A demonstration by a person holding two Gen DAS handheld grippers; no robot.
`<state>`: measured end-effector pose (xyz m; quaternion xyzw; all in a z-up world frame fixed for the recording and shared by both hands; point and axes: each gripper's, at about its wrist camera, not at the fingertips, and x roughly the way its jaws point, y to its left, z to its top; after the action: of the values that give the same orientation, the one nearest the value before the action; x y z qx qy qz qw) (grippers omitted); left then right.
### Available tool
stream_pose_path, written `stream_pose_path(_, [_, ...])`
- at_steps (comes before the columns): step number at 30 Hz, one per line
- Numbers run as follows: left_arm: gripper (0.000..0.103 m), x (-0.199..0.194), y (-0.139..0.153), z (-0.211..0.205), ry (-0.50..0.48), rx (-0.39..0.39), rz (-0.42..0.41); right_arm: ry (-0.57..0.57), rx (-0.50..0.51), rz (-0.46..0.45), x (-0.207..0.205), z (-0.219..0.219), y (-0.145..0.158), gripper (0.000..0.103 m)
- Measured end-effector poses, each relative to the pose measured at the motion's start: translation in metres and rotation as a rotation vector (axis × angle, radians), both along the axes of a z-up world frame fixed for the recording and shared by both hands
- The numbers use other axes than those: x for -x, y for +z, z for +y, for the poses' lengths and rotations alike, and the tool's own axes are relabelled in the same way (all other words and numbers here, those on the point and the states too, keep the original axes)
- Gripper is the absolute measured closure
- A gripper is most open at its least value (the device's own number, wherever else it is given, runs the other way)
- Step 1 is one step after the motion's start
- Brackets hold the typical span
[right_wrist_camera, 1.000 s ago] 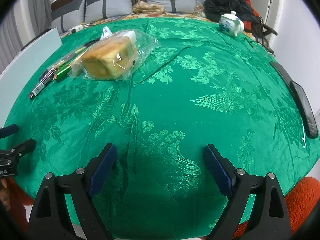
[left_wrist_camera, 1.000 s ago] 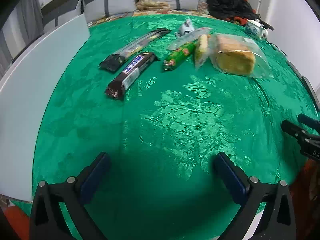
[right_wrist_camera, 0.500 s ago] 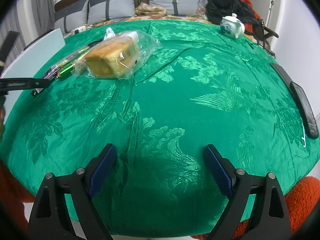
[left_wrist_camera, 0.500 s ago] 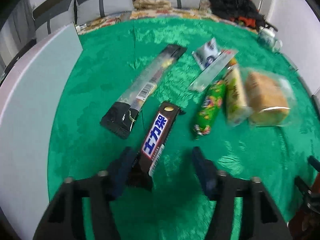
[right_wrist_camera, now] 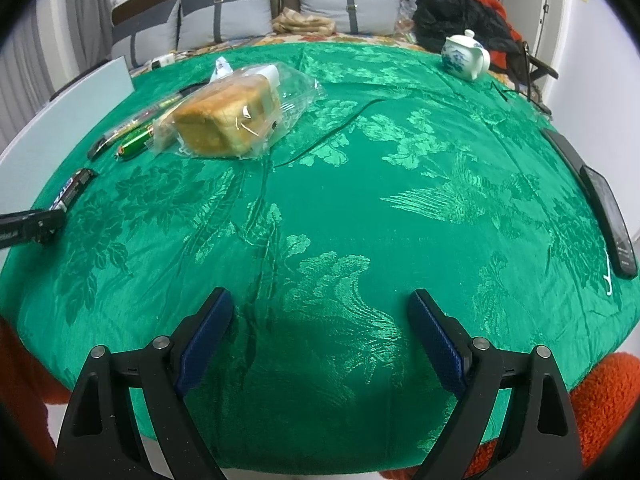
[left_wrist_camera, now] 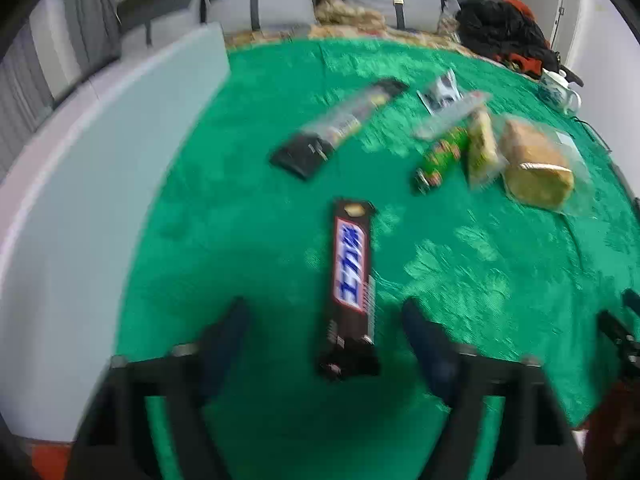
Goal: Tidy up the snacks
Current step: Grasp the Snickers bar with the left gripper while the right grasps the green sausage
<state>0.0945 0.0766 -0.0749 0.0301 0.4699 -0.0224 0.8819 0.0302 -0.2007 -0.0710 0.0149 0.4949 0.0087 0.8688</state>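
I have my left gripper [left_wrist_camera: 324,332] angled down over the chocolate bar [left_wrist_camera: 352,280], which lies flat on the green desk [left_wrist_camera: 480,272] with its near end between the jaws; they have just been opening and stand released, the pads clear of the wrapper on both sides. The bar sits apart from the other snacks, near the middle of the left view, with the long dark packet [left_wrist_camera: 340,124] farther off and the green sausage stick [left_wrist_camera: 442,156], the thin cracker packet [left_wrist_camera: 482,144] and the bagged bread [left_wrist_camera: 534,164] grouped far right. My right gripper [right_wrist_camera: 320,332] hangs over bare cloth with jaws wide and empty. To do this step well, I judge I should centre the bar between the pads, lower until they nearly touch the cloth, and close across its narrow width instead of its limp end, so it does not pivot. The view is blurred, so I should steady before closing.
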Motion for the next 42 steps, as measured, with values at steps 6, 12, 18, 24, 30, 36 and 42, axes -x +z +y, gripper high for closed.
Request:
stream_pose_path(6, [0.039, -0.018, -0.006, 0.011, 0.027, 0.041, 0.003, 0.024, -0.280, 0.040, -0.025, 0.017, 0.042, 0.015])
stream_pose_path(12, [0.086, -0.012, -0.010, 0.014, -0.001, 0.047, -0.026, 0.103, -0.583, 0.111, -0.125, 0.079, 0.079, 0.015])
stream_pose_path(18, [0.086, -0.003, -0.010, 0.031, 0.022, 0.077, -0.032, -0.031, -0.573, 0.334, -0.200, 0.115, 0.028, 0.048])
stream_pose_path(24, [0.086, -0.011, -0.012, 0.037, 0.034, 0.106, -0.032, -0.105, -0.491, 0.413, -0.207, 0.108, 0.001, 0.052])
stream_pose_path(30, [0.086, -0.010, -0.011, 0.037, 0.024, 0.103, -0.034, -0.081, -0.333, 0.387, -0.219, 0.136, -0.005, 0.044])
stream_pose_path(36, [0.086, -0.009, -0.009, 0.048, 0.040, 0.187, -0.019, 0.025, -0.216, 0.404, -0.217, 0.148, -0.004, 0.078])
stream_pose_path(42, [0.086, -0.004, 0.001, 0.060, 0.050, 0.341, -0.045, 0.085, -0.368, 0.360, -0.191, 0.126, 0.021, 0.079])
